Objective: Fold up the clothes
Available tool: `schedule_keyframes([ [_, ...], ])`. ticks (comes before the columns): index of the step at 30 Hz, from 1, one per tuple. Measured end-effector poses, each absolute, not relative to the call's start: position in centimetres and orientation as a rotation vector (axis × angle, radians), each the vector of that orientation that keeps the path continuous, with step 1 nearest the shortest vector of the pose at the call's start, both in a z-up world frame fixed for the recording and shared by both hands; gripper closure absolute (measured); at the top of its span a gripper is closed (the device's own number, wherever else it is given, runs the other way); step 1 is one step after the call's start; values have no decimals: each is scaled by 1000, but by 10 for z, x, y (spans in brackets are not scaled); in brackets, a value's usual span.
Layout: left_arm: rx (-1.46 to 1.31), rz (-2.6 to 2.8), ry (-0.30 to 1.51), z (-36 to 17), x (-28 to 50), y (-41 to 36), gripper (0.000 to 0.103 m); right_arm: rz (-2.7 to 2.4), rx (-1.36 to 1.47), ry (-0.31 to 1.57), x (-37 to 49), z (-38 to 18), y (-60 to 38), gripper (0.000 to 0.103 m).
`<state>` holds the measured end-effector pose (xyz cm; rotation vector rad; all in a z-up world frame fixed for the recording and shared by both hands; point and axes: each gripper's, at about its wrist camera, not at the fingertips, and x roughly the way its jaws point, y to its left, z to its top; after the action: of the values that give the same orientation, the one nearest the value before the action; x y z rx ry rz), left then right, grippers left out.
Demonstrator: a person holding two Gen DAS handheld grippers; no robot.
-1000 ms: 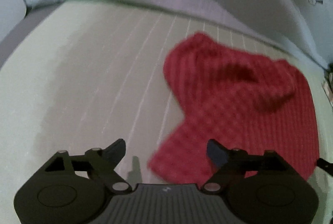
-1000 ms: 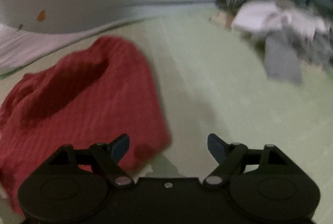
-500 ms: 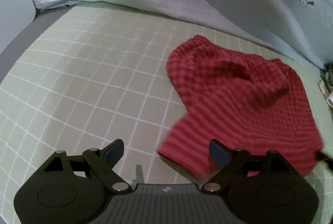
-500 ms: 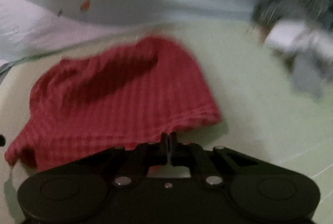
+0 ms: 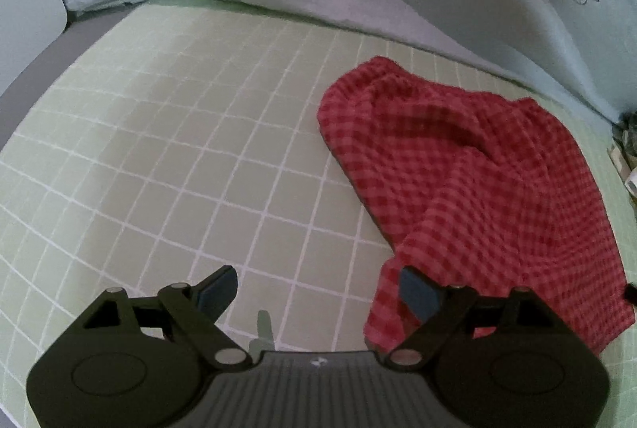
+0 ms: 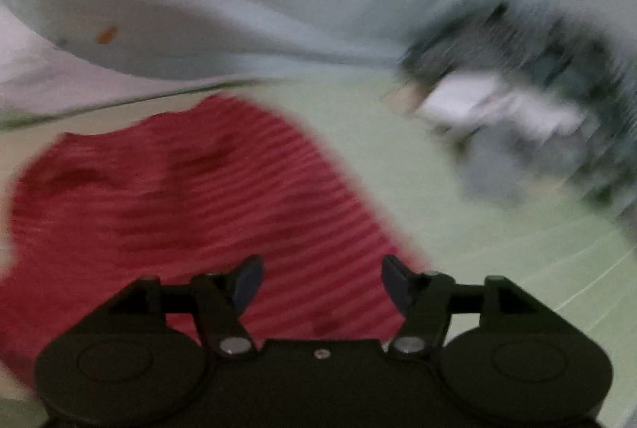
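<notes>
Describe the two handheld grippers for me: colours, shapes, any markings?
Both look alike. The left gripper has a matte black body with two round housings, black linkage arms on silver pivot pins, dark blue pads on its fingertips, and a ribbed grey centre plate bearing a small round emblem. The right gripper has the same black frame and blue-tipped fingers, with a plain black centre and one silver screw. No cables or sleeves show.

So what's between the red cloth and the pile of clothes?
Only bare green sheet: in the right wrist view, blurred, nothing lies between the red cloth and the pile.
</notes>
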<state>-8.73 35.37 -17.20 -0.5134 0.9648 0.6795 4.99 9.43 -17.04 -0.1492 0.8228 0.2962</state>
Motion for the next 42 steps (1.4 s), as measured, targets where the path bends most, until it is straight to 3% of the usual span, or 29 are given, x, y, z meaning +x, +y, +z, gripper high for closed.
schedule_keyframes([
  [5,-513,682,981,-176,-90,356,14,445,233,1089,42,-197,108,37],
  [12,-536,690,1010,-183,-104,363,14,508,619,1283,43,-232,115,48],
  [16,-558,693,1014,-185,-113,367,14,479,960,1434,35,-266,112,50],
  [18,-569,697,1013,-185,-118,368,14,464,997,1458,30,-272,116,50],
  [22,-589,705,1007,-185,-123,370,14,487,968,1462,26,-275,126,59],
  [23,-593,707,1006,-184,-124,371,14,496,946,1456,26,-274,128,69],
  [24,-596,709,1003,-184,-124,371,14,504,923,1449,27,-272,130,86],
  [26,-594,710,996,-182,-123,370,14,528,909,1417,29,-266,130,102],
  [33,-593,700,975,-178,-116,368,14,509,995,1147,43,-222,72,102],
  [42,-571,552,984,-184,-67,356,14,276,1026,1189,46,-253,40,102],
])
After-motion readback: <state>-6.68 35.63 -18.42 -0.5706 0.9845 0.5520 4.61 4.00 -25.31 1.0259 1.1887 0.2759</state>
